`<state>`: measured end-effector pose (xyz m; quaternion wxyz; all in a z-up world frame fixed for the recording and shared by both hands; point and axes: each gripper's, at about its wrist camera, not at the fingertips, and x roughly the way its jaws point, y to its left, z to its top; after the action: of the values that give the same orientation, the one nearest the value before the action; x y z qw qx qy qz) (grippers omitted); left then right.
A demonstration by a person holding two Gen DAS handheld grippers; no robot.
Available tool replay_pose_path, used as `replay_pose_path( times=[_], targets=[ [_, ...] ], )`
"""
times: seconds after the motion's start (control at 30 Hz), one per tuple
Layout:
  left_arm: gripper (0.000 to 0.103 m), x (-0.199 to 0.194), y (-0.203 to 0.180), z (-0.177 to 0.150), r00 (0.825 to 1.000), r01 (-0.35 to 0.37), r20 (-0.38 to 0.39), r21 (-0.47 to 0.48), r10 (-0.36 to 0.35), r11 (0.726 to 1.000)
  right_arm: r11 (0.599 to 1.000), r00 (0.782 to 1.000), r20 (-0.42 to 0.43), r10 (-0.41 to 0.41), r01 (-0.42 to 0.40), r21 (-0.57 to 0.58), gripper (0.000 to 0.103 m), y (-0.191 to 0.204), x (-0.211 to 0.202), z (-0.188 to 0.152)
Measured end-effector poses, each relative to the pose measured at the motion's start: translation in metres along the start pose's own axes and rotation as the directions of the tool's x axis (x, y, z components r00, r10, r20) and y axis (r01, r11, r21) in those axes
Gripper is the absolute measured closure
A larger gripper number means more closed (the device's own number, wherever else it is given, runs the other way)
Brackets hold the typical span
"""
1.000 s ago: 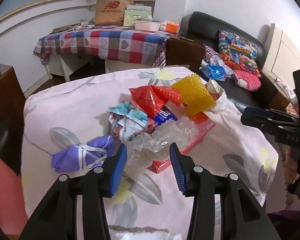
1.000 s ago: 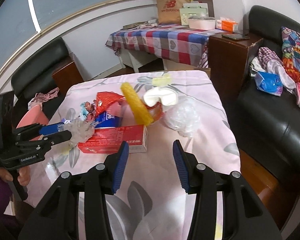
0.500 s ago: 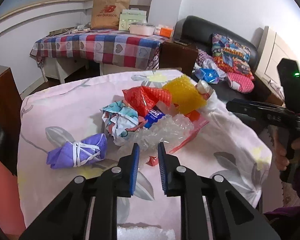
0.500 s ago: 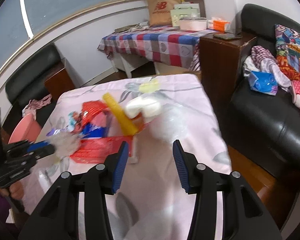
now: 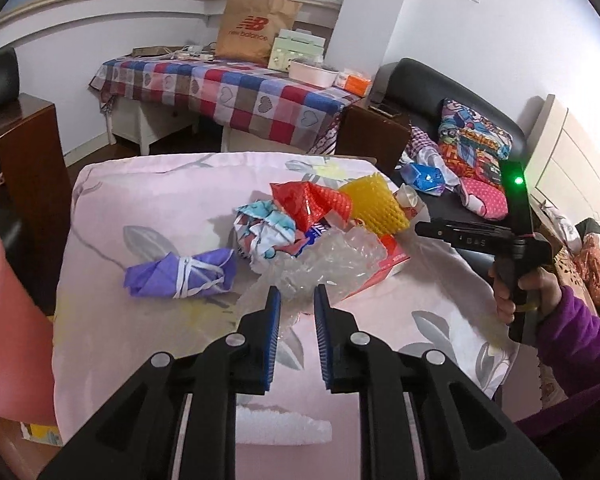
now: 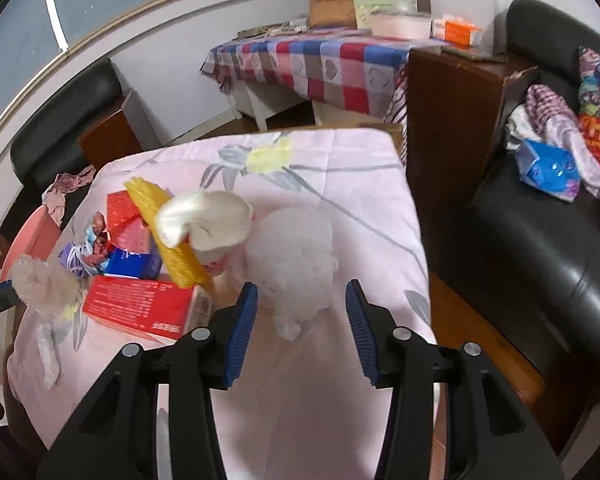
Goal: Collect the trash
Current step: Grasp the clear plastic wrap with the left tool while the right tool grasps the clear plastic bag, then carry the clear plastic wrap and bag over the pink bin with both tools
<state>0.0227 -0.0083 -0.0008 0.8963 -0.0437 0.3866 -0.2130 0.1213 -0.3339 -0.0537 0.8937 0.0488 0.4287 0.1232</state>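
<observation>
A heap of trash lies on the pink flowered table (image 5: 100, 336): a purple tied bag (image 5: 180, 274), a crumpled printed wrapper (image 5: 266, 228), red (image 5: 310, 202) and yellow (image 5: 374, 204) mesh, a red box (image 6: 140, 306). My left gripper (image 5: 296, 300) is shut on clear bubble wrap (image 5: 328, 262), which shows bunched in the right wrist view (image 6: 44, 286). My right gripper (image 6: 300, 308) is open, its jaws either side of a white translucent bag (image 6: 296, 264). A white wad (image 6: 208, 220) lies on the yellow mesh.
A black sofa (image 6: 540, 264) with clothes stands right of the table. A checked-cloth table (image 5: 228, 88) with a paper bag stands behind. A pink bin (image 5: 4, 320) is at the left. A wooden cabinet (image 6: 448, 108) stands beyond the far corner.
My left gripper closed on the bubble wrap and drew it back off the red box. My right gripper moved forward around the white bag.
</observation>
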Motion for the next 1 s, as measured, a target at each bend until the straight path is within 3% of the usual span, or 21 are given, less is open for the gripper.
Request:
replay_pose_path(
  times=[0.1,0.13,0.17,0.3,0.67,1.0],
  targets=[
    [0.087,0.000,0.000,-0.002,1.000,-0.010,-0.002,-0.010,0.010,1.000,0.998,0.999,0.020,0.050,-0.050,0.032,0.058,-0.006,0.002,-0.001],
    [0.087,-0.001,0.001,-0.002,1.000,-0.011,-0.004,-0.015,0.010,1.000,0.996,0.997,0.030,0.072,-0.073,0.041,0.064,-0.007,0.001,-0.002],
    [0.087,0.000,0.000,-0.003,1.000,-0.011,-0.005,-0.019,0.011,1.000,0.995,0.996,0.035,0.083,-0.084,0.048,0.077,-0.007,0.001,-0.003],
    [0.087,0.002,0.000,-0.004,1.000,-0.019,-0.012,-0.032,0.019,0.999,0.994,0.996,0.045,0.082,-0.085,0.062,0.089,-0.008,-0.003,-0.008],
    [0.087,-0.014,-0.002,-0.007,0.995,-0.101,0.015,-0.069,0.102,0.992,0.998,0.992,0.123,0.008,-0.017,0.067,0.091,-0.002,-0.069,-0.022],
    [0.087,-0.055,0.016,-0.016,0.978,-0.174,0.087,-0.153,0.189,0.973,0.995,0.983,0.155,0.100,-0.095,-0.037,0.091,0.057,-0.100,-0.023]
  ],
)
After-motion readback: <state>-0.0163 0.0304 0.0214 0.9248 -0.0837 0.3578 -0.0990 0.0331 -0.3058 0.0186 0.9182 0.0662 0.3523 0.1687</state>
